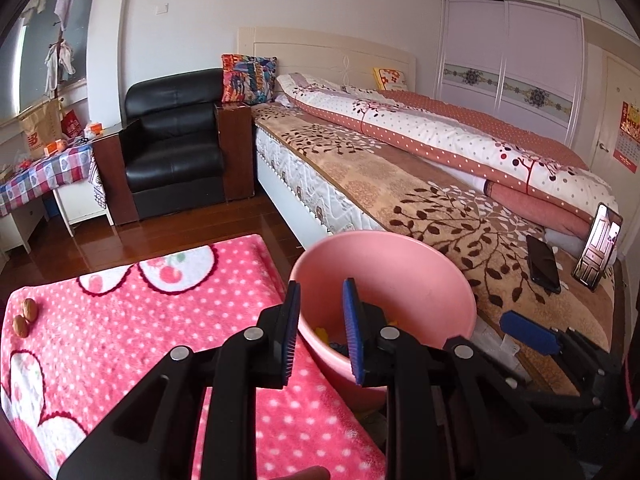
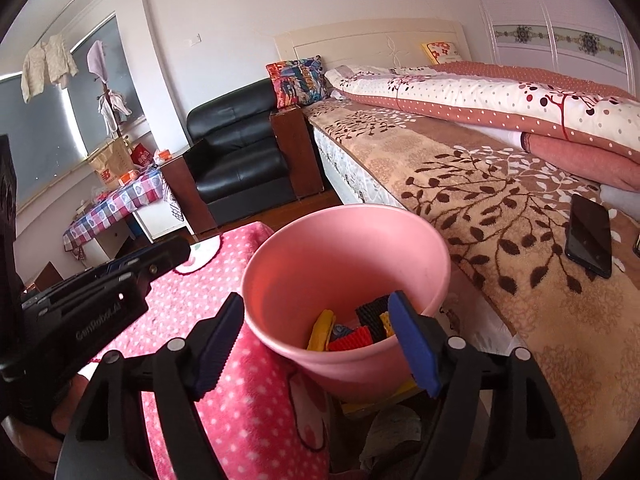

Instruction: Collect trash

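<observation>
Bedroom: a bed [image 2: 500, 208] with a leaf-print blanket on the right, a black armchair [image 1: 176, 148] by the headboard, and a pink dotted blanket [image 1: 132, 332] over the surface in front of me. Readable writing: "GenRobot.AI" on the body of the left gripper [image 1: 320, 332] as seen from the right cam; a brown paper bag [image 2: 110, 166] by the window carries an "NB" logo. A wall calendar [image 1: 628, 136] is too small to read.

Pink bin [image 2: 344, 280] stands btwn blanket and bed, w/ yellow, red and black trash pieces [image 2: 352, 326] at the bottom. Two walnuts [image 1: 26, 316] lie on the blanket's left edge.

Left jaws: narrow gap, nothing btwn them, over the bin's near rim. Right gripper [image 2: 316, 332]: jaws wide, empty, straddling the bin's near rim, not pressing it.
</observation>
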`<action>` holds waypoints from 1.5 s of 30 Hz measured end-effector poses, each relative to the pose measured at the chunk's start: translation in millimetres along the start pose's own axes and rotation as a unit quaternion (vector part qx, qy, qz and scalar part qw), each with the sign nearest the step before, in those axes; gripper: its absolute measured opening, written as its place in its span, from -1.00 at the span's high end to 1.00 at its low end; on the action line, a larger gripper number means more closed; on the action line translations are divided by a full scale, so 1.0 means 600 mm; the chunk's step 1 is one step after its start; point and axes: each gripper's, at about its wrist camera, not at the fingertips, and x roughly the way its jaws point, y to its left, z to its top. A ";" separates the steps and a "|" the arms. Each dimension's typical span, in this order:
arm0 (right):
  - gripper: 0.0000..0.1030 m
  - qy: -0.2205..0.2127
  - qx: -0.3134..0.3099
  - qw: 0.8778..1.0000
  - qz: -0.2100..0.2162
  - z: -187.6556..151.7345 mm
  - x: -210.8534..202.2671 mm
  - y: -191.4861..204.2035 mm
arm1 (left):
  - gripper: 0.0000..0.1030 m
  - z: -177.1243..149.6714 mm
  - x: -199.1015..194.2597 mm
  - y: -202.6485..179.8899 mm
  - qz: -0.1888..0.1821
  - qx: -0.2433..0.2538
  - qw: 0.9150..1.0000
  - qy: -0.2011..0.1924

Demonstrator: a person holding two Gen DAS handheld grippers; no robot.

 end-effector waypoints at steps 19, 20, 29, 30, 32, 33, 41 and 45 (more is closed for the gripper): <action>-0.57 -0.002 -0.019 1.000 -0.001 -0.025 -0.047 0.075 | 0.58 -0.021 -0.065 0.047 0.000 -0.011 1.000 -0.013; -0.57 -0.002 -0.021 1.000 0.000 -0.025 -0.048 0.077 | 0.58 -0.022 -0.066 0.048 0.000 -0.011 1.000 -0.014; -0.59 0.001 -0.035 0.999 0.004 -0.029 -0.052 0.100 | 0.58 -0.032 -0.076 0.066 0.003 -0.021 1.000 -0.016; -0.60 0.001 -0.036 0.999 0.005 -0.029 -0.053 0.102 | 0.58 -0.033 -0.077 0.067 0.004 -0.021 1.000 -0.016; -0.60 0.001 -0.039 0.999 0.005 -0.029 -0.054 0.105 | 0.58 -0.034 -0.080 0.070 0.004 -0.022 1.000 -0.017; -0.61 0.002 -0.039 0.999 0.005 -0.029 -0.054 0.107 | 0.58 -0.035 -0.081 0.071 0.003 -0.023 1.000 -0.018; -0.61 0.001 -0.045 0.999 0.005 -0.029 -0.057 0.114 | 0.58 -0.037 -0.087 0.079 0.005 -0.027 0.999 -0.023; -0.61 0.002 -0.047 0.999 0.005 -0.031 -0.058 0.117 | 0.58 -0.037 -0.087 0.079 0.005 -0.028 0.999 -0.023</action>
